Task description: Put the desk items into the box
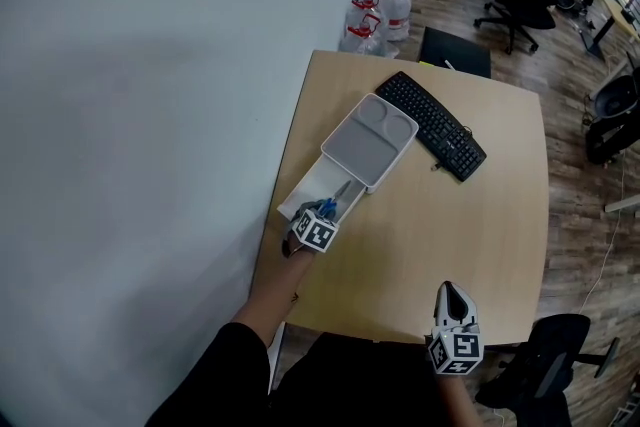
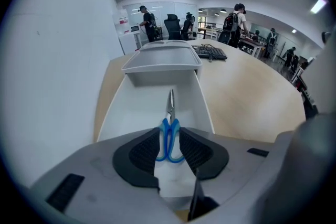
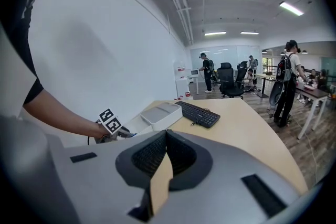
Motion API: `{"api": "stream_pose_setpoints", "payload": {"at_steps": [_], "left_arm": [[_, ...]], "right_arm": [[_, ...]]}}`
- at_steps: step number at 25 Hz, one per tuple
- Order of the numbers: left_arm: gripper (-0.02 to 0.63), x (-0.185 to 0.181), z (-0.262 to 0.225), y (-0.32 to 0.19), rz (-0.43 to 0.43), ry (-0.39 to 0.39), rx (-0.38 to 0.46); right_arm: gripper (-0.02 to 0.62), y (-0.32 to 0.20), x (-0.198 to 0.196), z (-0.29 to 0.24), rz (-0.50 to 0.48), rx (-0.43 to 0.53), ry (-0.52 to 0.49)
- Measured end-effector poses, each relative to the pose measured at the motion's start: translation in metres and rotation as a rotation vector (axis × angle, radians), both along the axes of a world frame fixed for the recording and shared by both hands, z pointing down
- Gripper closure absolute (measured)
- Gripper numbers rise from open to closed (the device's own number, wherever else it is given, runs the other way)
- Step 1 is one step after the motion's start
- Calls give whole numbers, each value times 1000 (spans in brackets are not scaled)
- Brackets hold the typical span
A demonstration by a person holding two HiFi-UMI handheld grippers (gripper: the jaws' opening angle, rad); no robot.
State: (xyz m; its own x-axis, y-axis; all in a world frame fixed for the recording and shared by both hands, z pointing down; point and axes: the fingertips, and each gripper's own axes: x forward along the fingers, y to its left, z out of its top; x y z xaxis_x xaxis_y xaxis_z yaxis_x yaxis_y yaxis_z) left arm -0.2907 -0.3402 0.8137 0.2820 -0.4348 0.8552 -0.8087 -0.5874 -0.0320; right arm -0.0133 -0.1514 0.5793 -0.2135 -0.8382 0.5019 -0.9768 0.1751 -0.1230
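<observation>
- The left gripper (image 2: 170,134) has its jaws closed on the blue handles of the scissors (image 2: 170,107). The blades point to 12 o'clock, low inside the open box (image 2: 206,108).
- The grip looks light, so the scissors could swing and their tips could jab the tray (image 2: 163,63) at 12 o'clock.
- Let go too high, they might bounce or end up leaning on the wall at 3 o'clock.
- The right gripper (image 1: 452,293) is at 5 o'clock, jaws together and empty. It is too far off to steady the box if it gets nudged.
</observation>
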Motion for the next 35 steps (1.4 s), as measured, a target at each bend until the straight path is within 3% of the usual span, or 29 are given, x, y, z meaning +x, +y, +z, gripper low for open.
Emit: {"api": "stream_pose_setpoints", "payload": {"at_steps": [9, 17, 22, 28, 35], "left_arm": [[509, 21, -71, 15, -142, 210, 156], [509, 70, -171, 98, -237, 323, 306], [509, 123, -235, 153, -318, 446, 405], [518, 219, -285, 223, -291, 607, 439], [583, 305, -309, 288, -244, 635, 501]], "right_arm": [[535, 16, 26, -6, 17, 27, -13], [535, 18, 74, -35, -65, 99, -51], [535, 35, 115, -55, -103, 127, -83], [535, 65, 173, -69, -101, 136, -128], [535, 106, 222, -80, -112, 167, -97]]}}
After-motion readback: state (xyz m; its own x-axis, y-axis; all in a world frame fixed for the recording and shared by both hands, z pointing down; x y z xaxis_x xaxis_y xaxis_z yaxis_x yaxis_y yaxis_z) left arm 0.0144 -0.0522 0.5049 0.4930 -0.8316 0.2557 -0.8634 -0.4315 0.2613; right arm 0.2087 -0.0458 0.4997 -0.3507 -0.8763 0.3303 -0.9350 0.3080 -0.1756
